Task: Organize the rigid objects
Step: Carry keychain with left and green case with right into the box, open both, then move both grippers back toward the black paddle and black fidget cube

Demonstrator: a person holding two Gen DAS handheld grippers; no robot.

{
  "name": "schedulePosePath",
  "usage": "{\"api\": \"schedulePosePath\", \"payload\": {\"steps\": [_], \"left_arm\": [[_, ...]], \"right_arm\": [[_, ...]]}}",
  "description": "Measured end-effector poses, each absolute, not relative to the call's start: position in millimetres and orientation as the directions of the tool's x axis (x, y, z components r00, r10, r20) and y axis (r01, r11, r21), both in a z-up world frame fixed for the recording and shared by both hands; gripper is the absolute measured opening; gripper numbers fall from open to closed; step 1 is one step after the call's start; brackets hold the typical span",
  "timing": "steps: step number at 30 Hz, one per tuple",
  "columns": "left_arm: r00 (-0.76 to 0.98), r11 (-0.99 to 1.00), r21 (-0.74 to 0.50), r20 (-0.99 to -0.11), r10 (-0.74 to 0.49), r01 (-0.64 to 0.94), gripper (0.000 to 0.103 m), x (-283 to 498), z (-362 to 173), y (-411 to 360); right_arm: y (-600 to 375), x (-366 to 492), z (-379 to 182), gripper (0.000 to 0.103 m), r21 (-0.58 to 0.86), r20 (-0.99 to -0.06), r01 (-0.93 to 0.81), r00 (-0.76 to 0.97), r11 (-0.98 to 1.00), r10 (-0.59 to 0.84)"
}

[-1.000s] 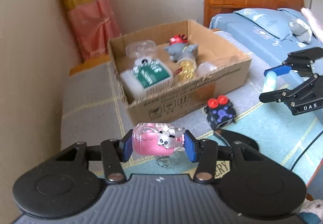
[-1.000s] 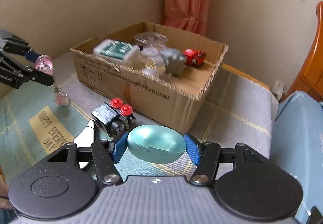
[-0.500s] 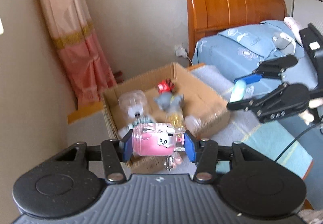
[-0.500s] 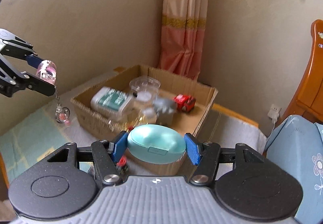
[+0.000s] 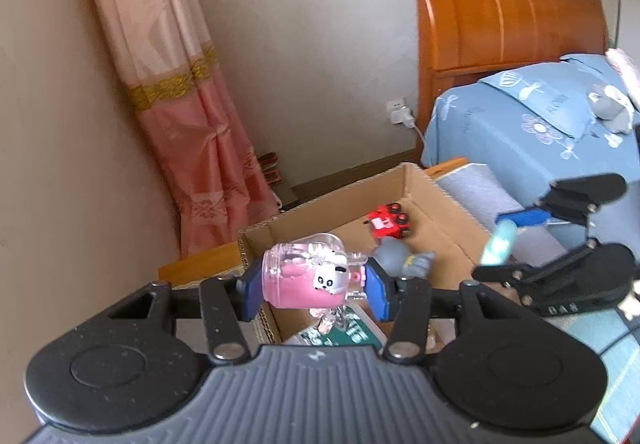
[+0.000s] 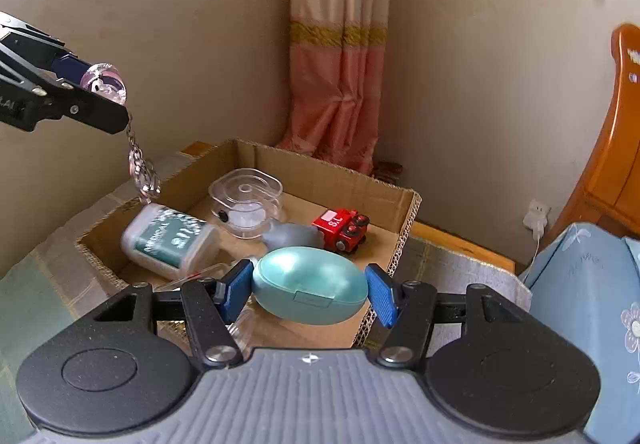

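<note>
- Up close, the left gripper point(image 5: 314, 280) has its blue fingers point(image 5: 252, 288) clamped on the two ends of a pink keychain bottle point(image 5: 308, 276), clear-topped with a small white animal face on its side.
- From that bottle a short chain with a clear charm point(image 6: 143, 174) hangs down (seen best in the right wrist view), above the near left corner of the cardboard box point(image 6: 404, 228).
- The right gripper point(image 6: 310, 294) has its fingers point(image 6: 380, 298) pressed on either end of a teal egg-shaped case point(image 6: 310, 294), which lies crosswise between them, over the box's near right corner.
- In the left wrist view the right gripper point(image 5: 500, 244) shows at the right edge, the teal case a blurred sliver between its black arms.
- Inside the open box lie a red toy truck point(image 6: 340, 230), a grey toy figure point(image 6: 290, 236), a clear plastic container point(image 6: 246, 200) and a white bottle with a green label point(image 6: 170, 242) on its side.
- The box stands on a grey and green checked cloth point(image 6: 452, 272).
- Beyond it hang a pink curtain point(image 6: 340, 64) in the corner of the room and, to the right, a wooden headboard point(image 5: 504, 8) with blue bedding point(image 5: 532, 124).
</note>
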State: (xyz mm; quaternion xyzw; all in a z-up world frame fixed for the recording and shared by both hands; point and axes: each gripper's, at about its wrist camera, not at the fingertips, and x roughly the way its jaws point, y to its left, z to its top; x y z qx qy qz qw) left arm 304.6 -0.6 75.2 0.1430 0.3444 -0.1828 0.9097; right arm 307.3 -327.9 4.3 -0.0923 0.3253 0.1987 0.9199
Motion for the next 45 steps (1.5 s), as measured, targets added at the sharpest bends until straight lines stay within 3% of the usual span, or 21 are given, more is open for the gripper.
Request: {"api": "schedulePosePath", "payload": {"steps": [2,3,5,11,20,21,24,25,45], "left_arm": [[0.691,0.899,0.131,-0.687,-0.223,0.419,0.049,312.7,70.5,1.2],[0.691,0.901,0.131,-0.689,-0.217,0.413,0.049,316.7,68.1,2.0],[0.686,0.905,0.125,-0.696,-0.213,0.407,0.049,323.1,63.4,4.3],[0.676,0.906,0.141,-0.713,-0.188,0.4,0.049,339.2,47.4,2.0],[0.637,0.906,0.147,-0.755,-0.157,0.397,0.053,348.5,18.6,0.1],[0.641,0.906,0.156,-0.753,-0.149,0.394,0.059,347.0,17.4,-0.5],[0.639,0.911,0.158,-0.758,-0.136,0.381,0.092,340.4,18.3,-0.1],[0.647,0.913,0.162,-0.751,-0.133,0.375,0.094,335.9,20.1,0.3],[0.666,0.919,0.134,-0.728,-0.163,0.371,0.1,240.5,44.4,9.8]], "right_arm": [[-328.0,310.0,0.8,0.069,-0.024,-0.636,-0.423,0.706,0.906,0.312],[-327.9,308.4,0.3,0.08,-0.028,-0.632,-0.42,0.711,0.907,0.31],[-327.4,303.0,2.1,0.091,-0.045,-0.618,-0.416,0.726,0.908,0.302],[-330.0,286.3,8.2,0.098,-0.059,-0.601,-0.411,0.742,0.91,0.297],[-326.5,262.0,15.2,0.099,-0.087,-0.589,-0.433,0.749,0.897,0.304],[-325.8,260.5,14.5,0.099,-0.097,-0.591,-0.433,0.749,0.896,0.298],[-327.0,256.4,11.6,0.1,-0.099,-0.601,-0.426,0.746,0.899,0.288],[-327.7,254.9,10.8,0.101,-0.092,-0.604,-0.424,0.743,0.901,0.288],[-322.4,189.0,-20.6,0.103,-0.073,-0.648,-0.319,0.736,0.945,0.198]]}}
